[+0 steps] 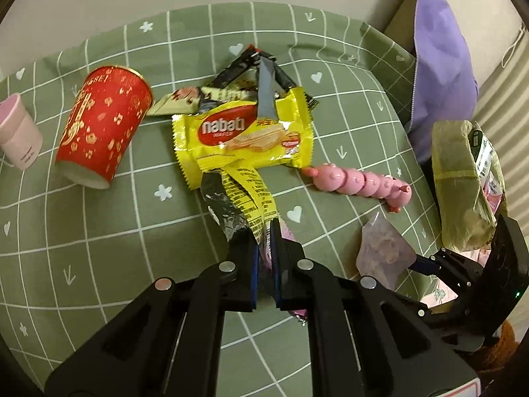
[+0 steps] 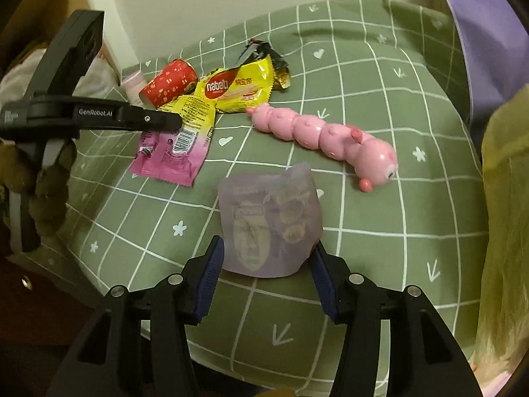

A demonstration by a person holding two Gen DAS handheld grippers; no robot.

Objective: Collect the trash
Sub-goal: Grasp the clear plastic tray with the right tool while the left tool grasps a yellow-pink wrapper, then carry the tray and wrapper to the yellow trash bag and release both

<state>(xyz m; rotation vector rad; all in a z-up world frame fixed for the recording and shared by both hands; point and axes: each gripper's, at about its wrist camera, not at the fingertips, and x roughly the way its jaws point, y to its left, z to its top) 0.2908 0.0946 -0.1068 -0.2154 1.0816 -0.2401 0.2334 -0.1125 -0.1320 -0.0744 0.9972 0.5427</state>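
The left gripper (image 1: 264,248) is pressed together on the pink wrapper (image 2: 170,155) and the tail of a torn yellow wrapper (image 1: 251,195) at the near middle of the green checked cloth (image 1: 115,225). The right gripper (image 2: 264,264) is spread wide, its jaws set either side of the pale purple packet (image 2: 269,225) but not closed on it. For that packet, the fingers should be lowered a little further and closed on its near edge — a flimsy film is likely to buckle if squeezed at the middle. The nabati wafer wrapper (image 1: 244,135) and dark wrappers (image 1: 251,69) remain further off, beside the red paper cup (image 1: 102,125). The pink caterpillar toy (image 2: 324,135), lying just right of the trash, should be left untouched.
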